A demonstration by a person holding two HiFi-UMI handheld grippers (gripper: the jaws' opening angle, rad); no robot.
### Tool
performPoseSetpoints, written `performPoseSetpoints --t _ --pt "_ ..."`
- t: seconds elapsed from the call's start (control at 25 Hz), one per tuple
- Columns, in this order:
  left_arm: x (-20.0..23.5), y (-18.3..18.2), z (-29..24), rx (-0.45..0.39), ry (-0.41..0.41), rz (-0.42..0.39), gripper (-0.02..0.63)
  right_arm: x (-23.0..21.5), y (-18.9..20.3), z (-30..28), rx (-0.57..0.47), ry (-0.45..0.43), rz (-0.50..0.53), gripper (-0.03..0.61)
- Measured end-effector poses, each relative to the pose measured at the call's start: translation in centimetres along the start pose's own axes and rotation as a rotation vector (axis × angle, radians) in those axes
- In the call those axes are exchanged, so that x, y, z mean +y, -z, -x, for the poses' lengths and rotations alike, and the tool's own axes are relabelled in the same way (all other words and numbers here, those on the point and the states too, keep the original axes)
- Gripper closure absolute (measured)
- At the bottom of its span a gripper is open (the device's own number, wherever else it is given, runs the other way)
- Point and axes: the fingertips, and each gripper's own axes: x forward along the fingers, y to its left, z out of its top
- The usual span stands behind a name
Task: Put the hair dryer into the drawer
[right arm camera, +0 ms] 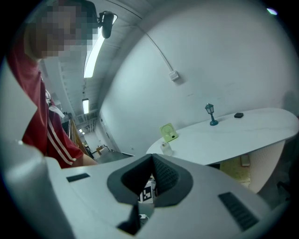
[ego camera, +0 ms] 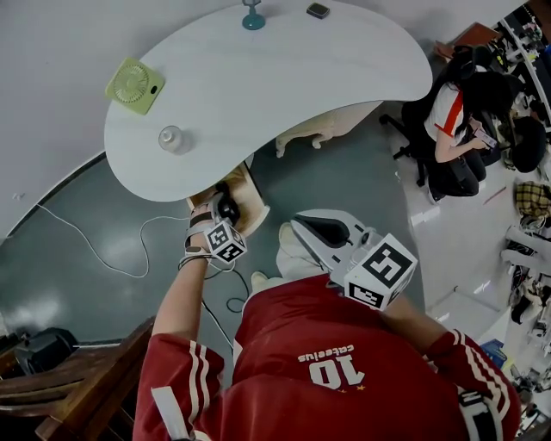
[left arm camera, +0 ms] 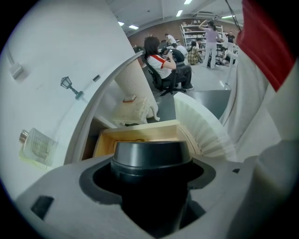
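Hair dryer [left arm camera: 152,161], black and round-barrelled, sat clamped between the jaws of the left gripper [ego camera: 220,215], filling the dark recess of the pads. Just beyond that gripper's tips, an open wooden drawer [left arm camera: 140,136] stood out from under the white surface [ego camera: 284,77], and the dryer was held over the drawer's near end, not visibly resting on its floor. To the right of the left gripper, close beside the drawer, rose a white pleated object [left arm camera: 205,128]. Farther ahead of it, past the drawer, people sat and stood in the background of the room.

The right gripper [ego camera: 301,228] was held to the right of the left one, well apart from the drawer, its jaws brought together with nothing between them. Through the small gap in its pads showed the marker cube [right arm camera: 148,196] of the left gripper.

On the surface, ahead of and above the left gripper in the head view, lay a small clear bottle [ego camera: 172,138], a green fan [ego camera: 135,84], a teal miniature lamp post [ego camera: 252,15] and a small dark object [ego camera: 318,10]. A white cable [ego camera: 129,250] trailed over the floor to the left of the left gripper.
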Motion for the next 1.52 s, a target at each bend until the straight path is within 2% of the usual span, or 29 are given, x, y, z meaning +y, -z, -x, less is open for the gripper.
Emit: performPoseSetpoints --t 0.2,0.36,0.64,0.76,0.88,1.0,1.12,1.32,1.52 --pt "-2.5 -0.5 0.6 -0.026 0.139 -0.031 0.228 0.8 -0.1 -0.2 -0.002 -0.031 -0.032 0.572" --pt "-3.0 0.1 0.8 -0.010 0.185 -0.023 0.230 1.3 -0.5 -0.2 -0.010 -0.041 -0.026 0.572" --pt "-3.6 0.6 1.7 -0.018 0.319 -0.062 0.232 1.4 -0.4 0.0 -0.010 -0.041 -0.044 0.572" --pt "-3.4 0.4 1.8 -0.015 0.319 -0.041 0.232 1.4 -0.4 0.1 -0.011 -0.039 -0.043 0.572" --pt "-2.9 0.1 0.9 -0.001 0.254 -0.003 0.232 1.1 -0.4 0.3 -0.011 -0.032 -0.047 0.572" --pt "-2.5 0.0 -0.4 0.016 0.184 -0.007 0.232 0.9 -0.3 0.2 -0.012 -0.029 -0.051 0.572" --pt "-2.3 0.0 -1.6 0.035 0.159 0.026 0.229 0.5 0.1 0.3 -0.002 -0.021 -0.059 0.572" --pt "-2.6 2.2 -3.7 0.131 0.230 0.073 0.224 -0.4 0.6 0.8 0.007 0.001 -0.070 0.572" --pt "-2.6 2.5 -4.3 0.160 0.311 0.131 0.225 -1.4 1.0 0.9 0.015 0.024 -0.083 0.572"
